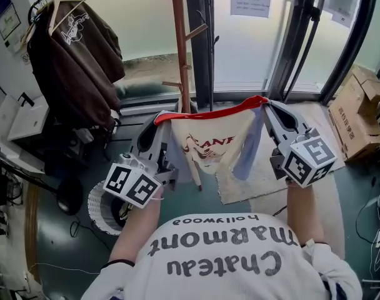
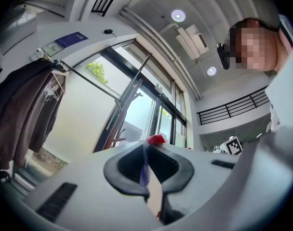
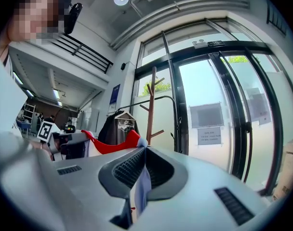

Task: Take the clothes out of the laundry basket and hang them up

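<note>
While aloft between left tool (image 1: 161,120) and right tool (image 1: 265,105), both tight on it: cream, red-collared shirt (image 1: 209,144)

This is a building's entrance hall, likely an office or lab. Tall glass doors (image 1: 240,49) with a posted notice (image 1: 250,3), a mezzanine railing (image 2: 233,110) and cardboard boxes (image 1: 359,108) show it.

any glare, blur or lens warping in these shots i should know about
Head view: sharp and evenly lit, though the glass door is washed out bright. Left gripper view: strong fisheye bend with black corners, the brown jacket dark against the bright glazing, the close foreground soft. Right gripper view: same fisheye, glass overexposed, the shirt with its red collar still clear.
</note>
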Tool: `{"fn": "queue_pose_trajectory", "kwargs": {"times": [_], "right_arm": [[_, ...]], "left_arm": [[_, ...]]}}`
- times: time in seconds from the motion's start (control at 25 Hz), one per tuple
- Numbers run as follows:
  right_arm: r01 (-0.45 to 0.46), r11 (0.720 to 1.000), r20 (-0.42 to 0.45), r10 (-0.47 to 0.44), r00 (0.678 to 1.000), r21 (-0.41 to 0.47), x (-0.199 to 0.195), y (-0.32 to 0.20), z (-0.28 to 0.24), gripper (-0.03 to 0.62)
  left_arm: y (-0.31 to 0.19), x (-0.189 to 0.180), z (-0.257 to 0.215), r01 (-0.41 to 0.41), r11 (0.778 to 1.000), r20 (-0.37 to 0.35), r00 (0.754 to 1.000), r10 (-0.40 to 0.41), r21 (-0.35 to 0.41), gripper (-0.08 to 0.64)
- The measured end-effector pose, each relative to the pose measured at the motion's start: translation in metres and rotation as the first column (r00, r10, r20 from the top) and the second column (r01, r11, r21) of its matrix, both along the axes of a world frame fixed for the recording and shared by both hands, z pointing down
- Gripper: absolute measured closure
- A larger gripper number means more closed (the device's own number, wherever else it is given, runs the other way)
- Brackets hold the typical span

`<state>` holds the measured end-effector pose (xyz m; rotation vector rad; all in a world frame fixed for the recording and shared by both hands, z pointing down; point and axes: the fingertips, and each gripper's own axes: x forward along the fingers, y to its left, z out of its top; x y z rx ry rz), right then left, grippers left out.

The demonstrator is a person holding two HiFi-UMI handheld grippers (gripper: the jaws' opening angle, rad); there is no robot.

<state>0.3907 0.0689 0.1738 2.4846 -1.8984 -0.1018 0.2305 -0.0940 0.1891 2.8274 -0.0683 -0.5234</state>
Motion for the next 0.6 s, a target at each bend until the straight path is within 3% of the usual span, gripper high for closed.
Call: {"fn": "queue_pose_trajectory", "kwargs": {"times": [0.2, 0.6], "right_arm": [[0.003, 1.0, 0.055, -0.003, 0.998, 0.0, 0.016, -0.027, 0.016, 0.56], [0.047, 0.999, 0.073, -0.046, 0.996, -0.015, 0.068, -0.077, 0.025, 0.56]], "left_arm": [[-0.02, 0.01, 0.012, 0.013, 1.0, 0.028, 1.0, -0.013, 0.0, 0.538], [-0.056, 0.046, 0.024, 0.065, 0.998, 0.029, 0.998, -0.064, -0.022, 0.538]]}}
